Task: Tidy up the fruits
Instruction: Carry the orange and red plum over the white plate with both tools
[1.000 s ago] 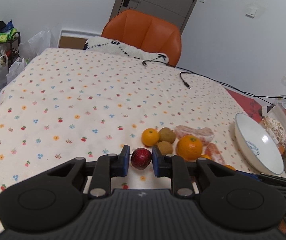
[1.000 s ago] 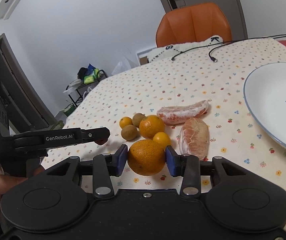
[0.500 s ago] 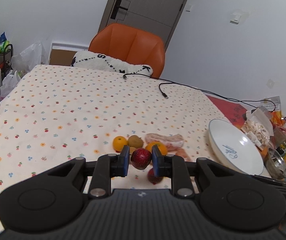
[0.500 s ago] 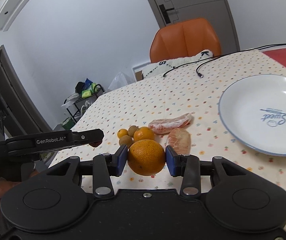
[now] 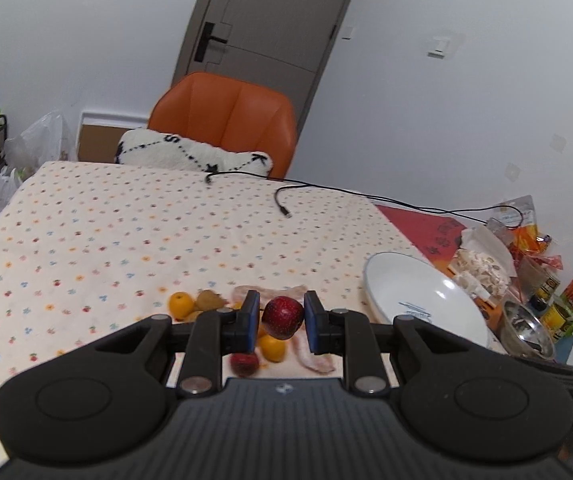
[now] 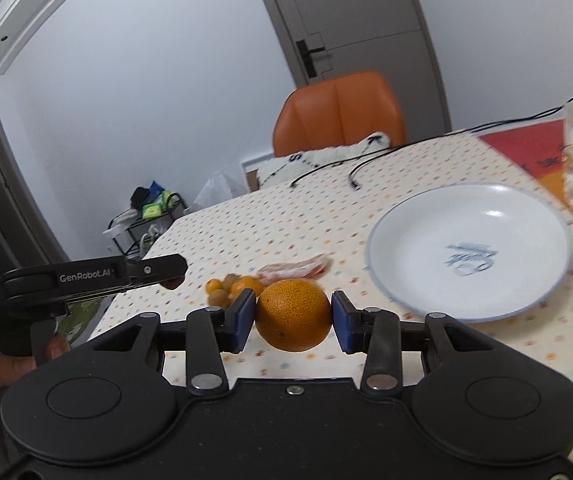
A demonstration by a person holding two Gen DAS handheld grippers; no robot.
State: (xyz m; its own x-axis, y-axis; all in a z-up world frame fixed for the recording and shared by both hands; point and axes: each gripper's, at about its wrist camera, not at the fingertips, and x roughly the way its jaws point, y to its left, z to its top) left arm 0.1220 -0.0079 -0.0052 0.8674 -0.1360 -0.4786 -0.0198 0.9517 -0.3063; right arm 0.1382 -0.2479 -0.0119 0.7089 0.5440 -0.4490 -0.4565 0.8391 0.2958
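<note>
Aloft above the worktop [image 5: 86, 240], my left hand-held gripper [image 5: 278, 320] clamps a red fruit [image 5: 282, 316] and my right hand-held gripper [image 6: 292, 318] an orange [image 6: 292, 314]; each should travel level to the empty plate [image 6: 526, 280] at right before release.

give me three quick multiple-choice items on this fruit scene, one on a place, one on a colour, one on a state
1. Where is the white plate?
A. on the tablecloth
B. on the orange chair
C. on the floor

2. What colour is the fruit in the left claw?
A. green
B. dark red
C. yellow

3. What state is the right claw in?
A. open, holding nothing
B. shut on a kiwi
C. shut on the large orange

Answers:
1. A, the plate rests on the dotted tablecloth.
2. B, the red fruit sits between its blue pads.
3. C, both pads press the orange's sides.
</note>
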